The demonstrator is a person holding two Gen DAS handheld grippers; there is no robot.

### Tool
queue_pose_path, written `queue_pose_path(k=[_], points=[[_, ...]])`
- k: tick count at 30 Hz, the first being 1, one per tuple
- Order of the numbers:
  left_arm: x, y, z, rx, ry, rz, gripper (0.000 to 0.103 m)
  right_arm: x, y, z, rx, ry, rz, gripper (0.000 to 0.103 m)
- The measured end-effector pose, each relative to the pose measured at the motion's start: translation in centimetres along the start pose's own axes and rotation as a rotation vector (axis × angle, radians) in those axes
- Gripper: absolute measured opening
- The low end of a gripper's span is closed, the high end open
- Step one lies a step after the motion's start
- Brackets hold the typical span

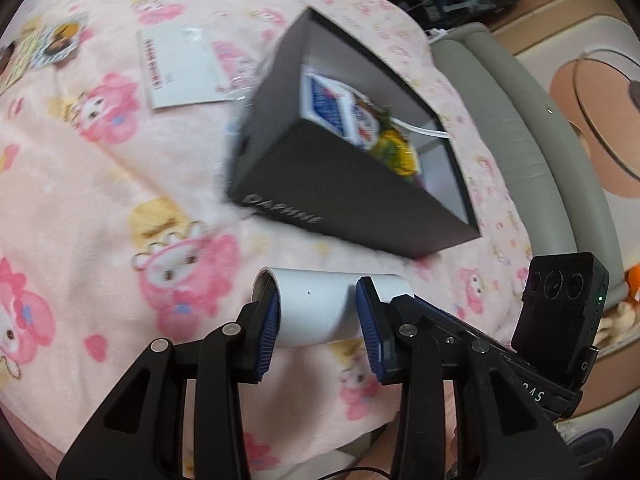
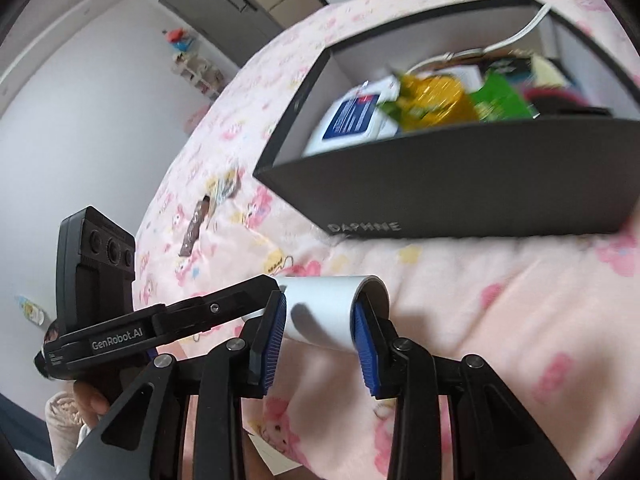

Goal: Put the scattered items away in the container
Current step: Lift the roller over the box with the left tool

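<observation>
A white tube point(image 1: 316, 304) is held just above the pink blanket, in front of the dark grey box point(image 1: 340, 184) marked DAPHNE. My left gripper point(image 1: 320, 320) is shut on the tube, with its left pad at the tube's open end. The right gripper point(image 2: 320, 320) is shut on the same white tube point(image 2: 320, 308), and its right pad sits at the other open end. Each gripper shows in the other's view, reaching in at the tube's end. The box point(image 2: 480, 176) holds a blue card pack point(image 2: 352, 116), a yellow-green packet point(image 2: 432, 96) and a white cable.
A white card in a clear sleeve point(image 1: 180, 68) and a round sticker point(image 1: 64, 36) lie on the blanket to the box's left. A brown wrapper point(image 2: 196, 224) and a sticker point(image 2: 224, 188) lie there too. The grey padded bed edge point(image 1: 520, 120) runs behind the box.
</observation>
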State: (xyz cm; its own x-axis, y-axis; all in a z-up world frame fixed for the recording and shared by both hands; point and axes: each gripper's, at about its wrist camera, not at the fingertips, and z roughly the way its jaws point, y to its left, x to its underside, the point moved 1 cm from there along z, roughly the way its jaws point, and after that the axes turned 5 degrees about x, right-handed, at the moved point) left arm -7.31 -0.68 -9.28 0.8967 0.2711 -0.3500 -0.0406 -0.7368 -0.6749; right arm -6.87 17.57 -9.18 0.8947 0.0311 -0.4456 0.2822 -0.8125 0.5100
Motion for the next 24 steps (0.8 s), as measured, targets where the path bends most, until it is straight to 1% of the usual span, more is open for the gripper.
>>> queue_pose_path(k=[5,8,11,16,19,24], points=[[-1.7,-3.8,0.5,0.021,-0.005,0.081,0.036,-1.1,-0.7,-2.8,0.007,-0.066,0.014,0.031],[-2.6,-6.1,0.8,0.034,-0.008,0.130,0.036,-2.1,-1.5,-4.3,0.002,-0.106,0.044,0.031],[-3.8,-8.2,1.3,0.044,-0.009,0.174,0.036,-3.7,-2.9,-6.8,0.019,-0.137,0.033,0.031],[-7.5,-9.4,5.0,0.032,0.012,0.183,0.037,-7.7,-3.7,-8.9,0.059,-0.202,0.001,0.031],[-9.7,-10.1,7.2,0.024,0.025,0.188,0.037,-10.8,-4.9,-8.6,0.119,-0.212,-0.011,0.031],[-13.4,-11.3,10.9,0.012,0.046,0.197,0.039,-14.1,-8.2,-6.4,0.144,-0.190,0.046,0.031]])
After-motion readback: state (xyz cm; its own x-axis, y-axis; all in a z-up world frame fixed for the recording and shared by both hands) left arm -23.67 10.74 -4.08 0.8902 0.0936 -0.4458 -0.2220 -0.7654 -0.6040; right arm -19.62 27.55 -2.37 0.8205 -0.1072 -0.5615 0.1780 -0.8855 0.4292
